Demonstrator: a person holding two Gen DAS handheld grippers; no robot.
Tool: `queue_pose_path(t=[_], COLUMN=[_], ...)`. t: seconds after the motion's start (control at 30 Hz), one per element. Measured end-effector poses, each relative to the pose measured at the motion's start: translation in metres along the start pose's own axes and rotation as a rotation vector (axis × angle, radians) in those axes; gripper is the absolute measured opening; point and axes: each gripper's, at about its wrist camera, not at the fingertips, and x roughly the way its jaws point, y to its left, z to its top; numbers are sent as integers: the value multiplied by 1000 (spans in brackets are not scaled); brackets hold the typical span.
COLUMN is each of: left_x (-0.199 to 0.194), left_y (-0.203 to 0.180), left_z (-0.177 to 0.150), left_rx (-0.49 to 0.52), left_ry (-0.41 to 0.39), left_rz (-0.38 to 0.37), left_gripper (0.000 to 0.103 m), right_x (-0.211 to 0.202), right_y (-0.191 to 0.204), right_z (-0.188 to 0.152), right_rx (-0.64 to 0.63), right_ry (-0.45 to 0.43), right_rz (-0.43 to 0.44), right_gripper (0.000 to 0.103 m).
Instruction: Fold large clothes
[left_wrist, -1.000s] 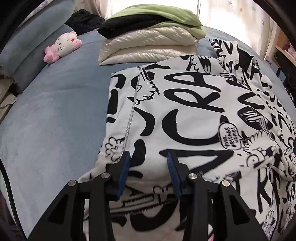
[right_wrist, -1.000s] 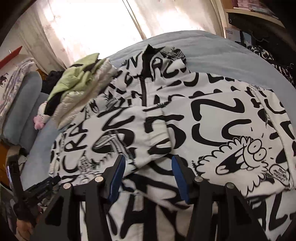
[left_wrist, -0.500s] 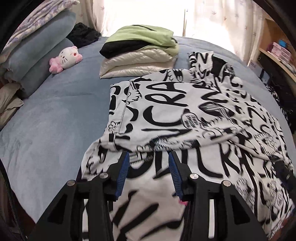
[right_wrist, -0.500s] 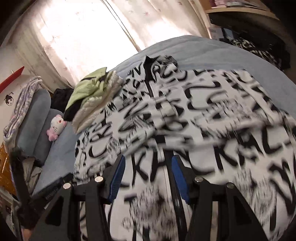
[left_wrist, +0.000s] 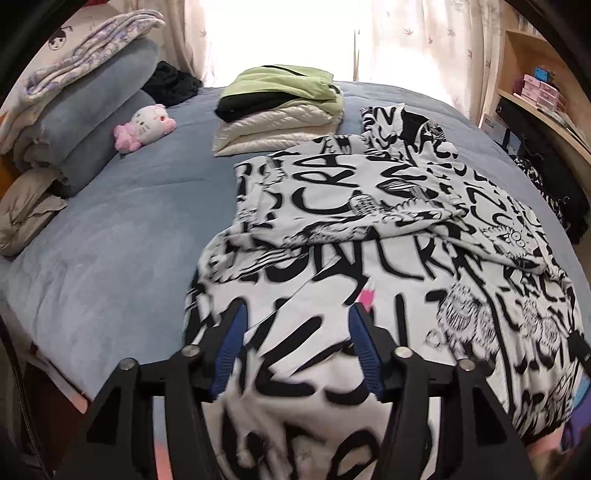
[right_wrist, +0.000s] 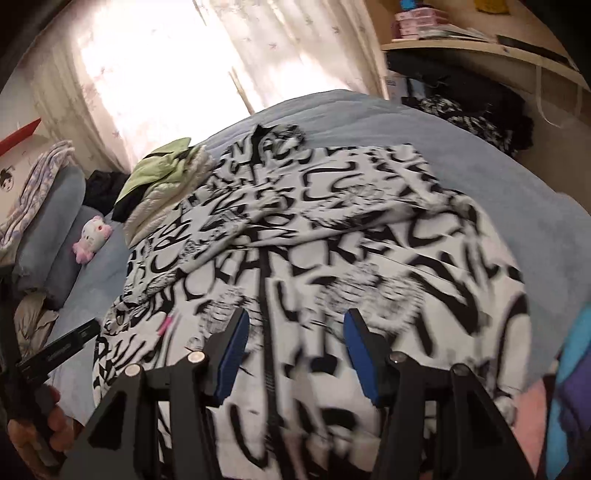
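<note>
Sprawling across the blue-grey bed (left_wrist: 110, 236), white zip-up jacket with black graffiti lettering (left_wrist: 369, 229), sleeves folded inward toward twelve o'clock, left gripper (left_wrist: 297, 343) opening, empty, right gripper (right_wrist: 295, 343) parted, gripping nothing.

Both cameras ride on the hand-held grippers, near the foot of the bed (left_wrist: 110, 229), and look steeply down along the fingers towards the window. The left view sits close above the printed jacket (left_wrist: 388, 229), its left hand-held gripper (left_wrist: 297, 343) at six o'clock and the folded pile (left_wrist: 277, 110) at twelve. The right view, from further right, has its right hand-held gripper (right_wrist: 295, 347) at six o'clock. Both share the jacket, the pile at ten o'clock (right_wrist: 162, 181), the plush cat (left_wrist: 144, 125) and the curtains (right_wrist: 184, 74).
</note>
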Motion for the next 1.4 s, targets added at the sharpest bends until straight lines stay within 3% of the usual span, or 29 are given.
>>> queue_pose_path(t=[0.13,0.27,0.33,0.43,0.63,0.8,0.9,1.0,1.17,1.4], left_x=[-7,-4,0,8,33,40,44,50,54,59], left_y=[28,59,75,94,116,117,113,103,103,100], left_z=[-18,-34,-43,-57,-85,-92,-95,-98,-101,-99], left_rx=[-22,-71,-102,-140,-212,-251,-259,-238,-264,-286], left_ry=[16,56,81,131,253,257,265,276,267,260], left_rz=[15,-17,-49,-91,-206,-293,-339,-364,-400,-399], left_gripper=[62,66,68,69,71,83,85,85,86,86], right_x=[-10,-11,-14,-22,-23,-9,4,14,20,33], right_y=[-36,-65,-77,-97,-148,-187,-192,-178,-158,-171], right_z=[-2,11,18,22,14,-6,-17,-24,-28,-36], right_rx=[57,66,69,93,157,277,307,260,159,213], right_ry=[-6,39,50,56,118,193,230,251,231,225], right_rz=[-13,16,30,47,39,125,222,286,331,395], right_gripper=[54,54,54,66,66,66,66,66,66,66])
